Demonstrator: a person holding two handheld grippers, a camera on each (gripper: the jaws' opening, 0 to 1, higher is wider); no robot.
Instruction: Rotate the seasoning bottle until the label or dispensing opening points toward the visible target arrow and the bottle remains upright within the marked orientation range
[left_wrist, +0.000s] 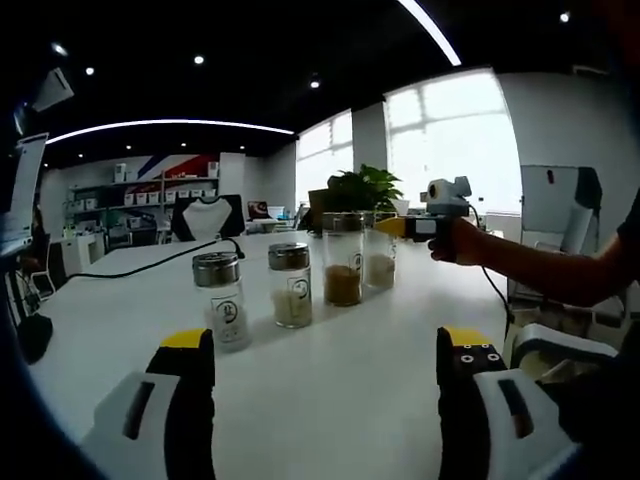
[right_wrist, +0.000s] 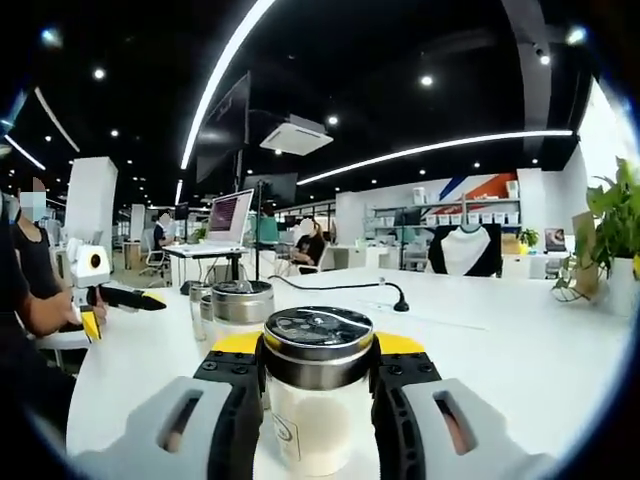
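Four glass seasoning bottles with metal lids stand upright in a row on the white table (left_wrist: 330, 400). From the near left they are a white-filled bottle (left_wrist: 222, 300), a pale one (left_wrist: 290, 285), a brown one (left_wrist: 343, 262) and the far bottle (left_wrist: 379, 258). My right gripper (left_wrist: 392, 228), held by a hand, reaches in from the right at that far bottle. In the right gripper view its jaws (right_wrist: 318, 345) are shut on this bottle (right_wrist: 318, 400) just below the lid. My left gripper (left_wrist: 325, 342) stands open in front of the row with nothing between its jaws.
A black cable (left_wrist: 150, 262) runs across the table behind the bottles. A potted plant (left_wrist: 360, 190) stands at the far end. Neighbouring bottles (right_wrist: 240, 300) sit right behind the held one. My left gripper (right_wrist: 125, 303) shows at the left. People sit at desks beyond.
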